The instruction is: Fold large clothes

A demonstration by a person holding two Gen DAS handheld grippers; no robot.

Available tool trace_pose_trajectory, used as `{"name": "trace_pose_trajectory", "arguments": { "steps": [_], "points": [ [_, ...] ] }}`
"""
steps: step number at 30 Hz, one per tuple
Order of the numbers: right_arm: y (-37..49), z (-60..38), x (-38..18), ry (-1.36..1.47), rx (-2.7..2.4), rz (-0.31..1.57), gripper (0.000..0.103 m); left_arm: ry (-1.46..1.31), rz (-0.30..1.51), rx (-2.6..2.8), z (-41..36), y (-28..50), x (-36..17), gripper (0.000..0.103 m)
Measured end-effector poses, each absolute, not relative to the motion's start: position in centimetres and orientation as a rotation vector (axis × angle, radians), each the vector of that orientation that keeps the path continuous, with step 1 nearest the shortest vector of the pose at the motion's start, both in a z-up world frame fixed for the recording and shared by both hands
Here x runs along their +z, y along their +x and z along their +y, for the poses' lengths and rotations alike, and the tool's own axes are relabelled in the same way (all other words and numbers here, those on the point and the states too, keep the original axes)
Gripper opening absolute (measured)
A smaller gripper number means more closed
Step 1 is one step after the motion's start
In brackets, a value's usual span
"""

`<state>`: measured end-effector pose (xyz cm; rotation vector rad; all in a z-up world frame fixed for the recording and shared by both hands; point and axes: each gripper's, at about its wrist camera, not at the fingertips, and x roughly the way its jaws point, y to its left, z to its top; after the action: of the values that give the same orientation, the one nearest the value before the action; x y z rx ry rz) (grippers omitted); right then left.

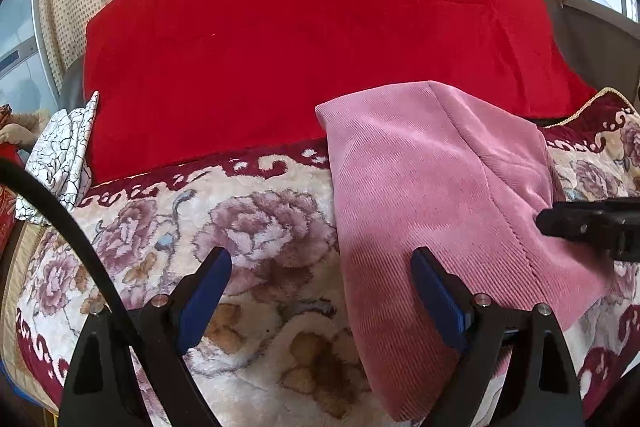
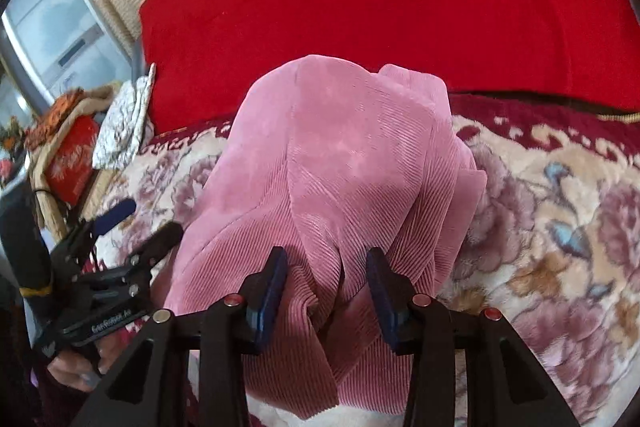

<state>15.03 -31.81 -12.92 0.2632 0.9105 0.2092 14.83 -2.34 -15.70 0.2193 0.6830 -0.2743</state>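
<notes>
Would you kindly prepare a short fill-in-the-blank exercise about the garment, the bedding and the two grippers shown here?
1. The corduroy garment being folded is ____ in colour.
2. Behind it lies a plain ____ quilt.
3. The left gripper holds nothing; its fingers stand wide ____ over the floral blanket.
4. The bunched corduroy lies between the fingers of the ____ gripper.

Missing words: pink; red; open; right

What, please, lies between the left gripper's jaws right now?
Only bare floral blanket shows between the open jaws of the left gripper; the pink corduroy garment lies beside its right jaw, per the left wrist view.
</notes>
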Motion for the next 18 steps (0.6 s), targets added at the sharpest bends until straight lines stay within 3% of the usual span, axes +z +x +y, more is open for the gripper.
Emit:
{"name": "trace_pose_trajectory", "arguments": {
  "steps": [7, 11, 18],
  "points": [
    [14.9, -32.5, -11.5, 0.289, 0.233, 0.867, 0.047, 0.214, 0.675, -0.277, -2.1, 14.9, -15.4, 0.091],
    [15.0, -34.0, -11.0, 0.361, 0.24, 0.839, 0.058, 0.217, 0.673, -0.277, -2.2, 15.0, -15.4, 0.091],
    [15.4, -34.8, -11.6, 0.406, 0.237, 0.858, 0.058, 0.225, 0.672, -0.273, -2.6, 15.0, -15.4, 0.091]
  ]
}}
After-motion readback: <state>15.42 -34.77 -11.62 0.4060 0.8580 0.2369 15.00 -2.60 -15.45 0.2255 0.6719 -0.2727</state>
